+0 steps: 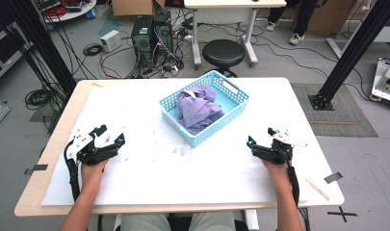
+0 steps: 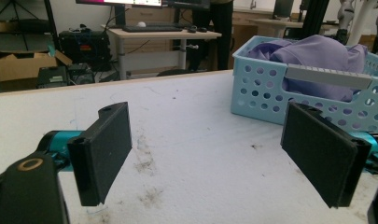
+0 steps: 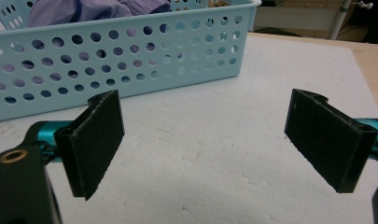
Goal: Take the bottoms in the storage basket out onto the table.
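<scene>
A light blue perforated basket (image 1: 233, 92) stands on the white table sheet (image 1: 149, 168), past the middle. Crumpled purple cloth (image 1: 197, 108) lies inside it. My left gripper (image 1: 110, 135) rests low at the table's left, jaws wide apart and nothing between them. My right gripper (image 1: 261, 136) rests at the right, just beside the basket's near corner, also open and empty. The left gripper view has the basket (image 2: 261, 95) and purple cloth (image 2: 317, 53) at its right, beyond my left gripper (image 2: 224, 151). In the right gripper view the basket wall (image 3: 121, 56) stands close ahead of my right gripper (image 3: 203, 140).
The table's wooden edge (image 1: 58, 139) frames the white sheet, which has dirty smudges (image 2: 147, 165) near the left gripper. A black stool (image 1: 223, 52), computer towers (image 1: 151, 33) and cables stand on the floor behind the table. Black frame posts (image 1: 351, 53) rise at both sides.
</scene>
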`<action>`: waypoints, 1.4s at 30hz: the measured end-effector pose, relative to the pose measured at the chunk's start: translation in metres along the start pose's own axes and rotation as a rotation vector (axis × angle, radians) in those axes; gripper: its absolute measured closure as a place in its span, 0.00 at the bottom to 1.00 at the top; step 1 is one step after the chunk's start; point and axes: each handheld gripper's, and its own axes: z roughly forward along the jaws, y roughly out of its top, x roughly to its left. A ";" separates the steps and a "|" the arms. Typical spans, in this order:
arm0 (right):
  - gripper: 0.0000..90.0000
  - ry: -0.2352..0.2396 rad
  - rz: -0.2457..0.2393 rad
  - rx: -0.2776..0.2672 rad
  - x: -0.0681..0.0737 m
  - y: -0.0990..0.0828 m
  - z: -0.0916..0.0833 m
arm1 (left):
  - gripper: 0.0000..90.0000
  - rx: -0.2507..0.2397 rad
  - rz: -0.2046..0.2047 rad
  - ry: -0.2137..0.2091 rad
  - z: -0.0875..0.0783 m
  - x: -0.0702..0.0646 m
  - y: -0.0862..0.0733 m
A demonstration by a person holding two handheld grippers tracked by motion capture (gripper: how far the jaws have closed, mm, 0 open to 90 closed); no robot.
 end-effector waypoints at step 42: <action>0.13 0.231 -0.012 0.013 0.034 0.049 0.001 | 0.18 0.005 0.010 0.000 0.000 0.000 0.000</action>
